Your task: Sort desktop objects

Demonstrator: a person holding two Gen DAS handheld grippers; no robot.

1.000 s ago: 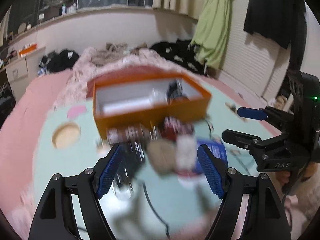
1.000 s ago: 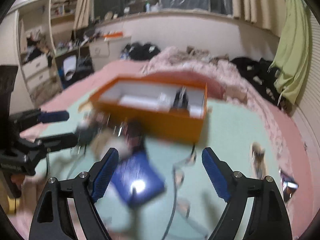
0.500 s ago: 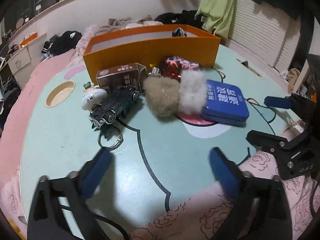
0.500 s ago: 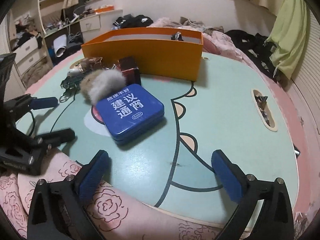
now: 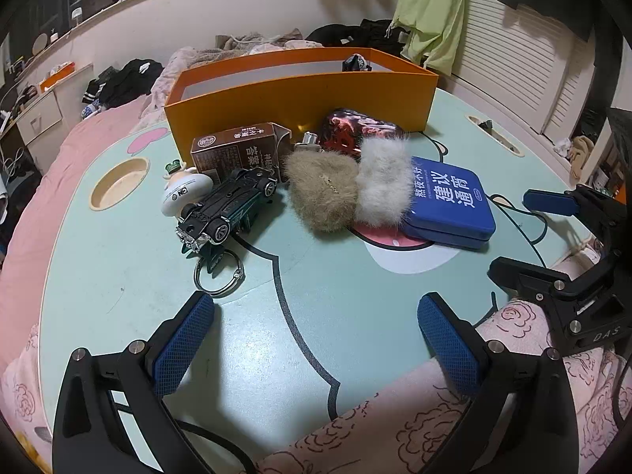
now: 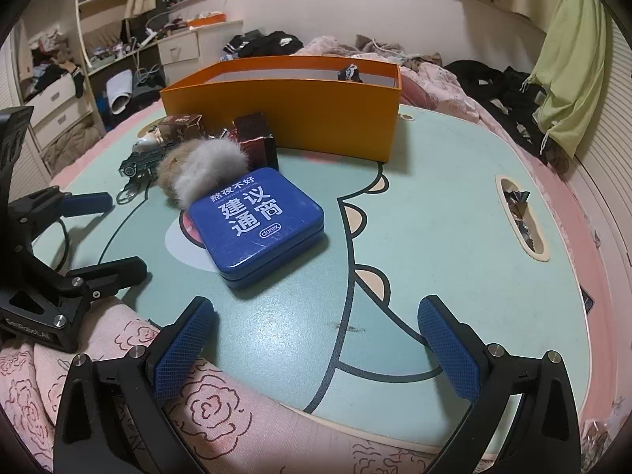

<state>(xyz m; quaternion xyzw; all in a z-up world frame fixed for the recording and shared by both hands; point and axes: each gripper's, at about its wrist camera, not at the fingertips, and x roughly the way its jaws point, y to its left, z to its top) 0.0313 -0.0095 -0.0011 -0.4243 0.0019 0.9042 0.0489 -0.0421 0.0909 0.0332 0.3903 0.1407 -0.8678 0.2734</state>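
Observation:
An orange box [image 5: 300,94] [image 6: 284,112] stands open at the far side of the mint table [image 5: 300,339]. In front of it lie a brown carton [image 5: 235,150], a white figurine [image 5: 185,193], an upturned toy car [image 5: 227,207], a key ring [image 5: 219,272], a red packet [image 5: 357,134], a tan furry pouch [image 5: 324,189], a white fur piece [image 5: 383,181] and a blue tin [image 5: 450,201] [image 6: 256,221]. My left gripper [image 5: 316,343] is open at the near edge, with nothing between its fingers. My right gripper [image 6: 316,347] is likewise open, near the blue tin.
Pink rose-patterned fabric [image 6: 197,407] covers the near table edge under both grippers. The table has a round cup recess [image 5: 118,181] at left and a slot with scraps [image 6: 521,213] at right. A cluttered bed, drawers and hanging clothes surround it.
Both grippers have sunk toward the table and tipped downward, and their jaws have spread wider. The earlier blur has settled. The objects have not moved.

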